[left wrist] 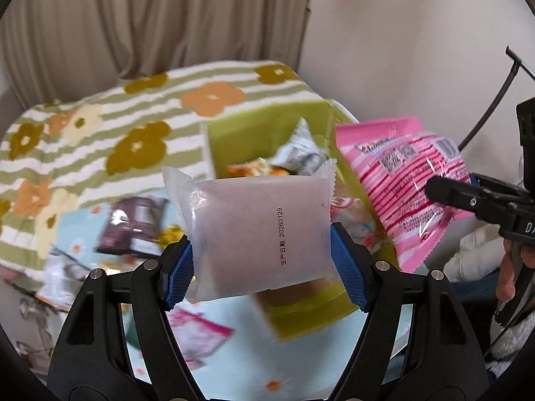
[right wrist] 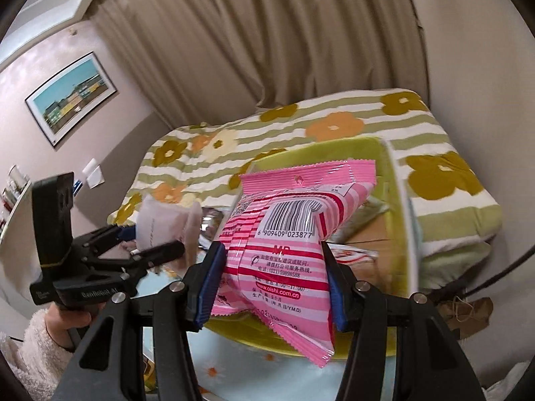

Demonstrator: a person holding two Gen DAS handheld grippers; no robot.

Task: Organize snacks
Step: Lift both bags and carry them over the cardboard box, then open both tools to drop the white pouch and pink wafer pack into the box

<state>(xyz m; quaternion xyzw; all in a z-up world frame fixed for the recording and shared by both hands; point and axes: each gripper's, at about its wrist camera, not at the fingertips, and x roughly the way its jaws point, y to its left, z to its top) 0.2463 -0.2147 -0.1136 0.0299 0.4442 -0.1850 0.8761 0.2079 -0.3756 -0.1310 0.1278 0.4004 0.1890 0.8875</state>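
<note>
Two fisheye cameras, one riding on each handheld gripper, look forward and downward along their own jaws. The left wrist view sits close over the green box point(left wrist: 267, 133), with the right gripper point(left wrist: 434, 188) at its right edge. The right wrist view sees the left gripper point(right wrist: 157, 240) at its left. Both share the box, the flowered bed point(right wrist: 334, 123) and the curtain point(left wrist: 133, 16).

Glossy pink plastic snack bag point(right wrist: 284, 257), frosted plastic wrapper point(left wrist: 257, 237), fuzzy cloth blanket point(left wrist: 100, 127), matt gripper pads point(left wrist: 179, 274)
</note>
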